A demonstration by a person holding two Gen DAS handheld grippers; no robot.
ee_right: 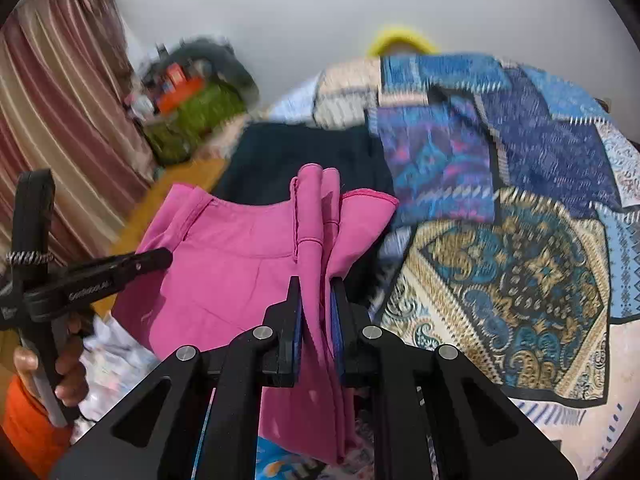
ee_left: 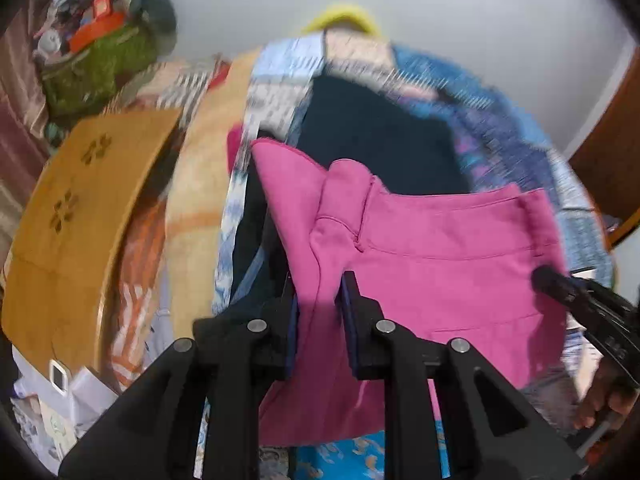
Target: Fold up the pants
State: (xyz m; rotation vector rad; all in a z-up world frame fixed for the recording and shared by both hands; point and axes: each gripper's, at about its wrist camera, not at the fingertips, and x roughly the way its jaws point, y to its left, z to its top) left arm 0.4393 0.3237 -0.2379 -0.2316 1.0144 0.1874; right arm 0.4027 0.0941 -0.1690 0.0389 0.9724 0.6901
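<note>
Pink pants (ee_left: 420,248): held off the bed (ee_right: 520,280), stretched between two grippers, presumably to keep the fabric taut for laying down flat.
Left gripper (ee_left: 318,280): jaws nearly closed, clamped on one gathered edge.
Right gripper (ee_right: 316,284): jaws nearly closed, pinching a bunched fold.
Dark garment (ee_right: 288,160): flat on the bed beyond the pants.
Left wrist view only: mustard cushion (ee_left: 80,220) at the bed's left edge.
Right wrist view only: striped curtain (ee_right: 68,112), hand (ee_right: 68,368) gripping the left handle.

home bedrm; patchwork quilt (ee_right: 540,152) on bed; curtains (ee_right: 68,120)
</note>
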